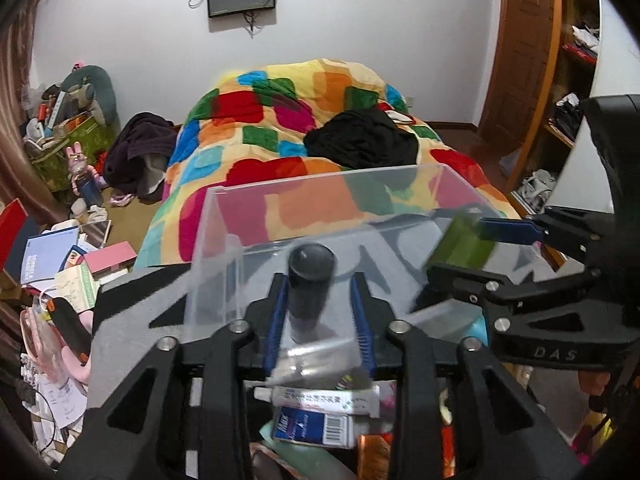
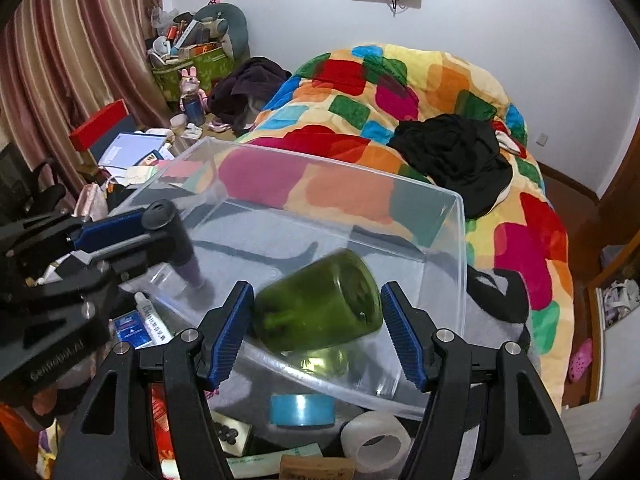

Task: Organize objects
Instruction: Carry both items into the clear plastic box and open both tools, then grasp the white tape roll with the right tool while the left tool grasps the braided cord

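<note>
A clear plastic bin (image 1: 320, 188) (image 2: 456, 248) stands in front of both grippers. My left gripper (image 1: 319, 300) reaches into it; its open jaws stand to either side of a dark capped bottle (image 1: 310, 276) without touching. In the right wrist view that bottle (image 2: 172, 236) stands upright in the bin's left corner. My right gripper (image 2: 316, 320) is open over the bin's near wall. A green glass jar (image 2: 320, 300) lies tilted between its fingers, blurred, with gaps at both sides. It also shows in the left wrist view (image 1: 464, 244).
Below the bin lie a white tube (image 1: 320, 396), a blue box (image 1: 312, 426), blue tape (image 2: 302, 408) and a clear tape roll (image 2: 376, 442). A bed with a colourful blanket (image 2: 400, 92) is behind. Books and boxes (image 1: 56, 256) pile up at left.
</note>
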Demonstrator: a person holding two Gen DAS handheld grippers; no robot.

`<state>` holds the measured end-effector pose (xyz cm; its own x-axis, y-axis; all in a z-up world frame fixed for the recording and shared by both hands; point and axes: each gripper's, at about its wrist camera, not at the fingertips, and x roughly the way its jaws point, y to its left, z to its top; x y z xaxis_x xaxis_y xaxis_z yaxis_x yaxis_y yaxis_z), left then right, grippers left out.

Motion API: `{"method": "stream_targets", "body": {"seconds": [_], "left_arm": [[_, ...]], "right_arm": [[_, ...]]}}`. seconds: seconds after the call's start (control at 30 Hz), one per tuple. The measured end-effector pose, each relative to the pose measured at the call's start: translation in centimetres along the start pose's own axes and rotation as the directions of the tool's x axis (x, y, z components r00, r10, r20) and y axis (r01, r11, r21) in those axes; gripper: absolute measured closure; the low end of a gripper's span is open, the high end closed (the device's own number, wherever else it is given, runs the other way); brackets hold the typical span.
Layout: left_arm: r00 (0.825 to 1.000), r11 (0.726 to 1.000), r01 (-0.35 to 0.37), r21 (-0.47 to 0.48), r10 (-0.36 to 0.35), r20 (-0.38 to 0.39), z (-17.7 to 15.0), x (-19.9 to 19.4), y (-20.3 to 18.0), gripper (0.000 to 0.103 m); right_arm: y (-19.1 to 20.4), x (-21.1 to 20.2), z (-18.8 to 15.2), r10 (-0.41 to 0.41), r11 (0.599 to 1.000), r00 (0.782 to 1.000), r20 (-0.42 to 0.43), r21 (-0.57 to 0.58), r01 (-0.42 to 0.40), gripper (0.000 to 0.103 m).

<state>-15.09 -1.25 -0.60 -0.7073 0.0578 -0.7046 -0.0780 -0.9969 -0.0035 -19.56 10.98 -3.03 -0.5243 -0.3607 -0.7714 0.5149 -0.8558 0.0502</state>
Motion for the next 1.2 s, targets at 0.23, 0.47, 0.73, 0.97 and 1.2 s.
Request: {"method": "stream_targets", "body": {"seconds": [0.23, 0.47, 0.73, 0.97, 1.2], "left_arm": [[0.999, 0.999, 0.027, 0.039, -0.028, 0.034, -0.5, -2.5, -0.9, 0.049], [0.996, 0.999, 0.024, 0.037, -0.028, 0.089, -1.7, -6.3, -0.5, 0.030], [1.000, 0.999, 0.007, -0.053, -0.005, 0.030, -4.9, -7.1, 2.1, 0.022], [0.994, 0.989, 0.021, -0.147, -0.036, -0.105, -9.2, -4.7, 3.9, 0.022], [0.993, 0.985, 0.032, -0.171, -0.051, -0.109, -11.5, -4.2, 3.5, 0.014]], "right_arm": [[-0.5, -2.1, -1.0, 0.018, 1.000, 0.999, 0.032, 0.007, -0.018, 0.041], [-1.3, -5.6, -2.3, 0.020, 0.999, 0.995, 0.103, 0.042, -0.024, 0.034], [-2.9, -8.2, -4.6, -0.004, 0.995, 0.990, 0.141, 0.102, -0.010, 0.028], [-4.7, -7.3, -7.5, -0.032, 0.985, 0.996, 0.085, 0.174, 0.017, 0.026], [-6.4, -5.9, -9.3, -0.028, 0.967, 0.999, 0.027, 0.254, 0.020, 0.026]]}}
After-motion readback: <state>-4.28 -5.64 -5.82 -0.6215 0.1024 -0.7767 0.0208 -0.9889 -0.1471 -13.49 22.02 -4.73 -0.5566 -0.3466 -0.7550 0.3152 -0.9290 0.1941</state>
